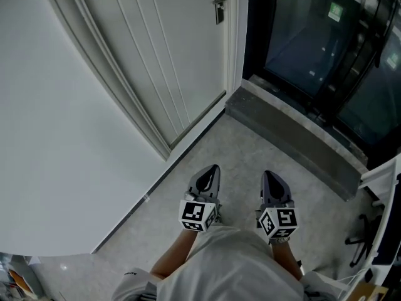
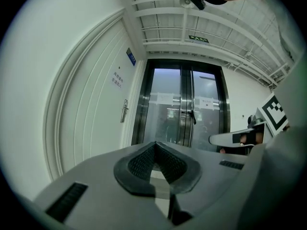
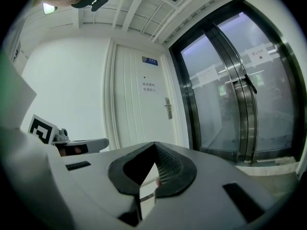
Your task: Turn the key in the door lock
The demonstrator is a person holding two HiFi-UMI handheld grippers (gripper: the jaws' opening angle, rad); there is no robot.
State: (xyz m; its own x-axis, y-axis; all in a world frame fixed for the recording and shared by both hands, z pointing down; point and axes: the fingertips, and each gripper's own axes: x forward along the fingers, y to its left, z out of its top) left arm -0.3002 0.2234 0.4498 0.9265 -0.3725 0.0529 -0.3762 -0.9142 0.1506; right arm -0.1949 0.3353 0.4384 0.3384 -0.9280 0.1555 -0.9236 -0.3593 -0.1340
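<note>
Distance is the danger: the silver lever handle and lock (image 1: 218, 5) on the white panelled door (image 1: 156, 55) are well apart from my grey left gripper (image 1: 212, 169) and right gripper (image 1: 269, 175), both closed. I see no key clearly between the jaws, so I may arrive empty.

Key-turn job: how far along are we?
Done: nothing visible. In hand: nothing. The left tool and right tool are both shut and empty, over the floor, well short of the door. Left: reach the handle, grip the key and turn it. No key can be made out from here.
</note>
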